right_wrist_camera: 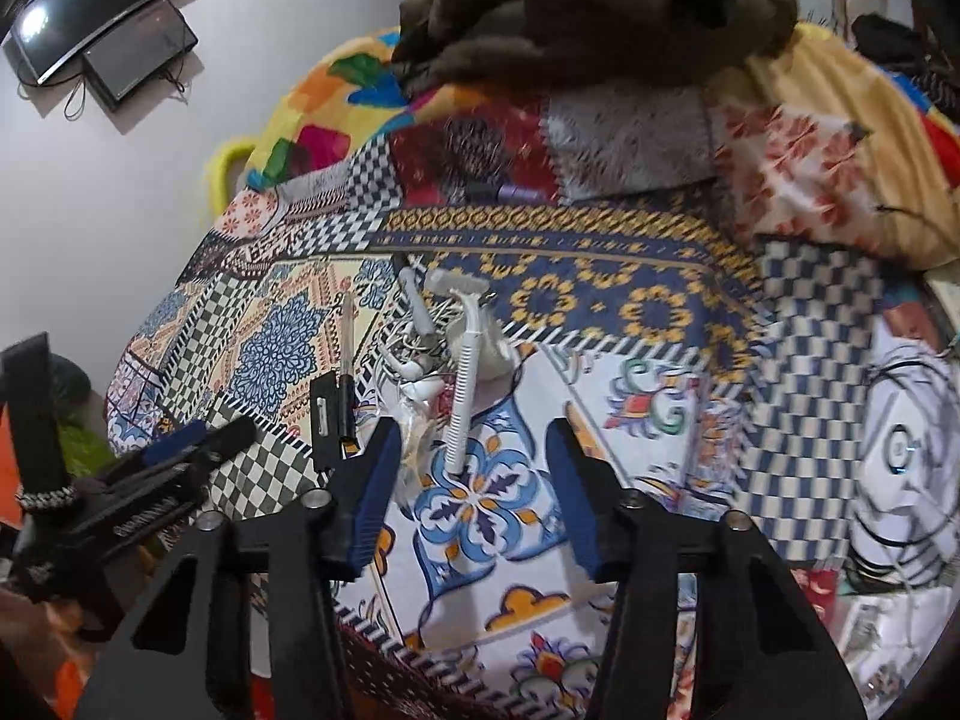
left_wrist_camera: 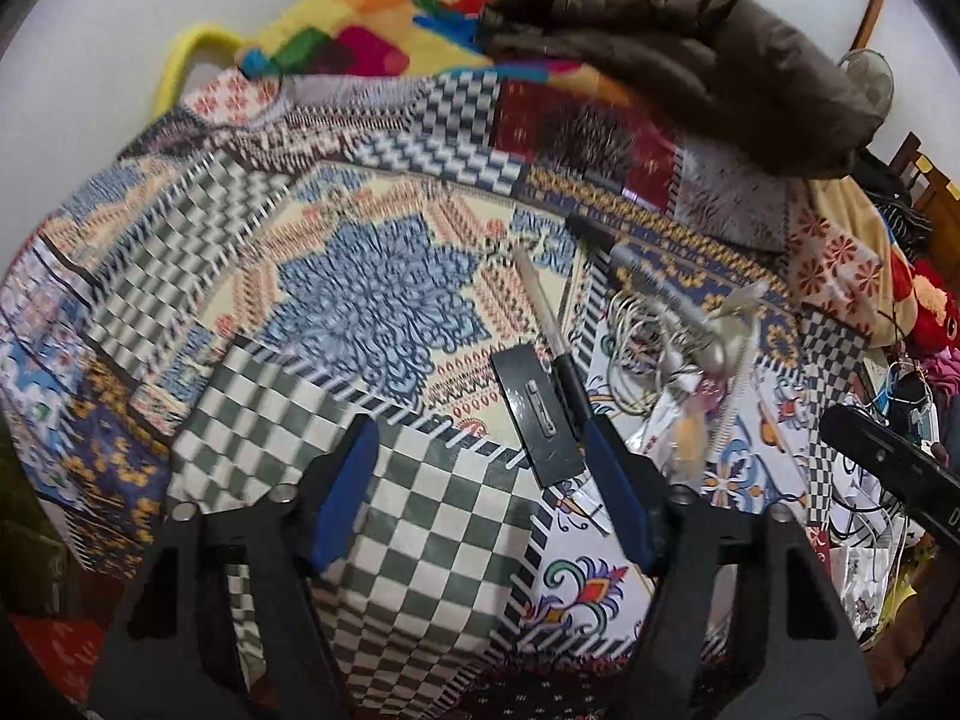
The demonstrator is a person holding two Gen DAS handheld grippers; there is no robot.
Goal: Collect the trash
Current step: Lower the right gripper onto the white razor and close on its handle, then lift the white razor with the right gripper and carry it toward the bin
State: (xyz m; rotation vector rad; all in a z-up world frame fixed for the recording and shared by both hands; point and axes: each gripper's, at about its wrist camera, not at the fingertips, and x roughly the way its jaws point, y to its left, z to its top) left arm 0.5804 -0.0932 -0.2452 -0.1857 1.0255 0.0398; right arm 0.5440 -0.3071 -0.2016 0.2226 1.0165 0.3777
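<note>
Room: a bed covered with a patchwork bedspread stood against a pale wall, with a screen mounted on that wall.
Back of bed: a brown jacket lay over a bright multicoloured blanket.
Trash pile: small items were gathered near the middle of the bedspread, ahead of both claws.
Razor: a white disposable razor lay with its head away from the right camera and its handle towards the right claw.
Pen: a clear pen with a black cap lay just beside a flat black rectangular piece.
Cables: a tangle of white cable lay under and around the razor; blur made the scraps mixed in with it, possibly clear wrappers, hard to tell.
Left claw: the left claw stood open over the checkered patch, nothing between its blue pads; its right pad lay near the black piece and pen cap.
Right claw: the right claw stood open with the razor handle's end between its tips, the pads not pressing it.
</note>
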